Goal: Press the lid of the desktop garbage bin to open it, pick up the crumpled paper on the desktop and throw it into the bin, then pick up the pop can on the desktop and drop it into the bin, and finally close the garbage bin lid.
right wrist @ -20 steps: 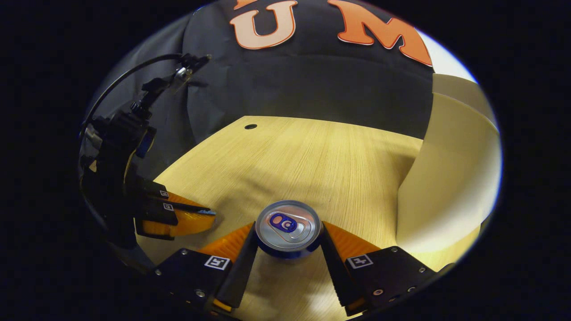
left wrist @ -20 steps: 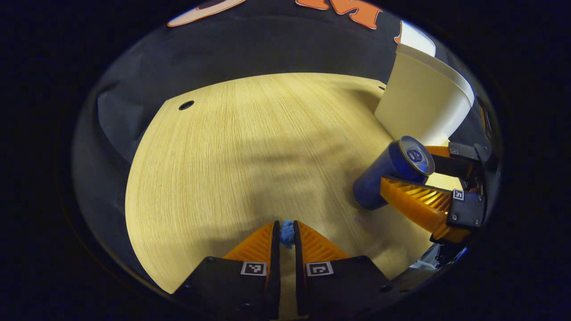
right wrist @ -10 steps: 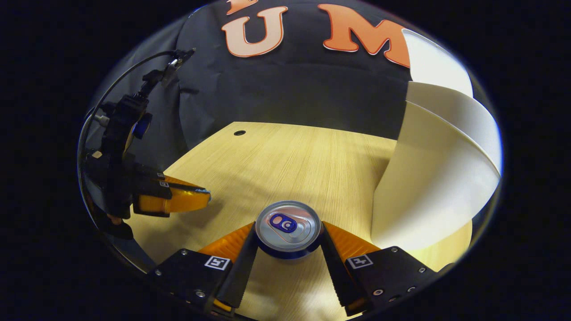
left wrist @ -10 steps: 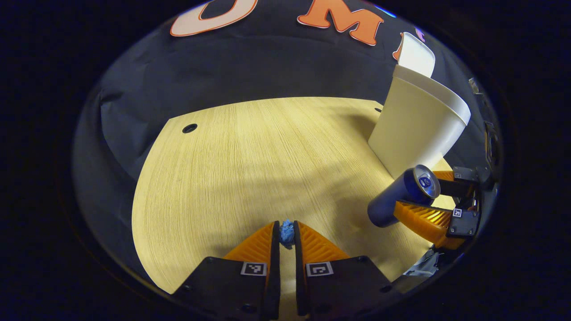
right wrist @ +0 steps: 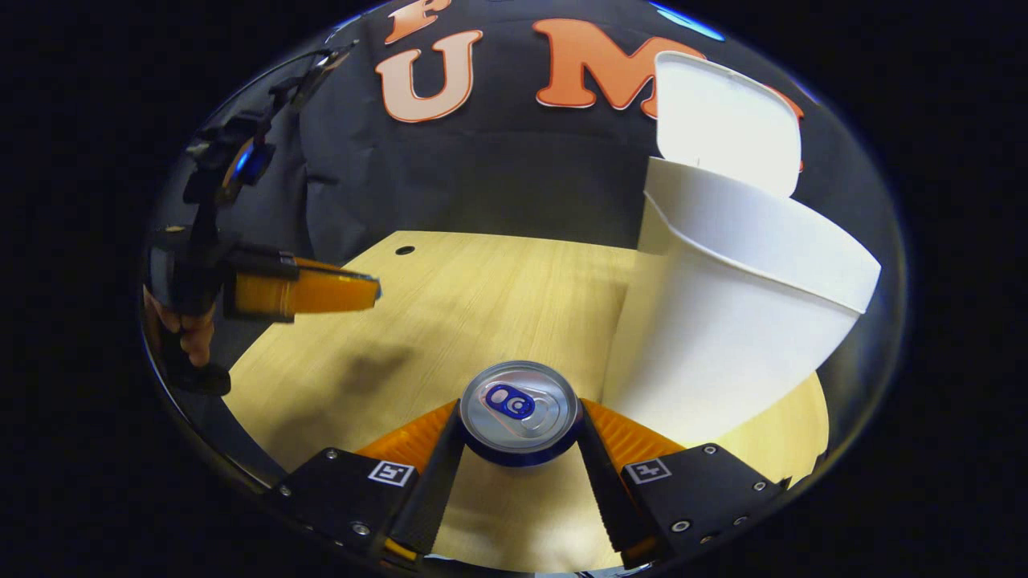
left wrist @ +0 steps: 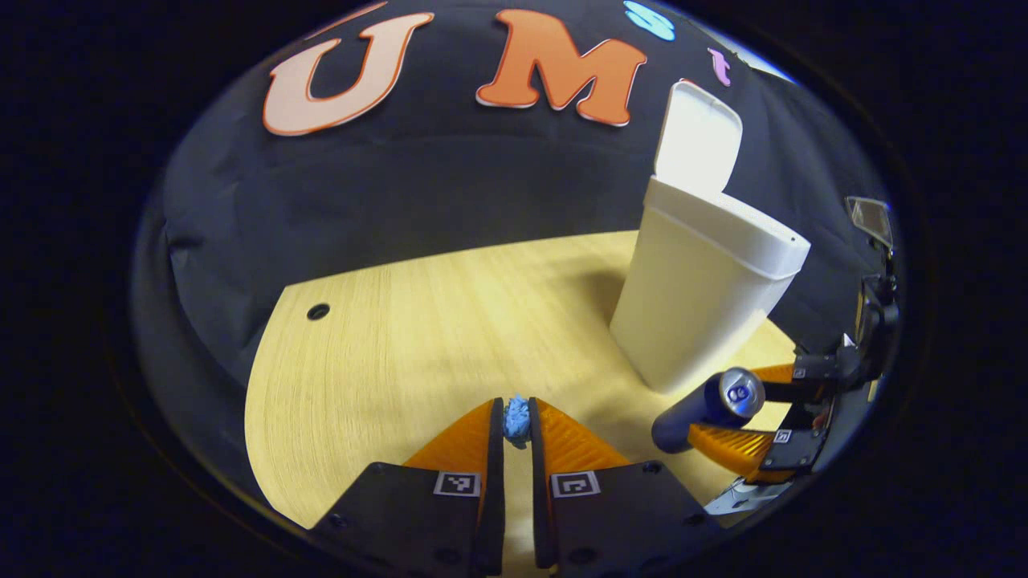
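A small blue crumpled paper (left wrist: pixel 516 416) is pinched between the fingertips of my left gripper (left wrist: pixel 516 423), held above the wooden desktop (left wrist: pixel 385 353). My right gripper (right wrist: pixel 520 411) is shut on an upright dark blue pop can (right wrist: pixel 520 405), its silver top facing the camera. In the left gripper view the can (left wrist: pixel 697 408) and the right gripper (left wrist: pixel 751 417) are at the lower right, beside the bin's base. The white garbage bin (left wrist: pixel 699 297) stands at the right with its lid (left wrist: pixel 697 138) tipped up, open. In the right gripper view the bin (right wrist: pixel 723 321) is close on the right, and the left gripper (right wrist: pixel 365 291) hangs at the left.
A round cable hole (left wrist: pixel 318 311) sits near the desktop's far left corner. The black cloth wall runs behind the desk. A hand (right wrist: pixel 189 337) grips the left gripper's handle at the left edge of the right gripper view.
Both grippers have lifted and tilted up, keeping the paper and the can. The bin's open lid has come into full sight, and the left gripper now hangs higher over the desk.
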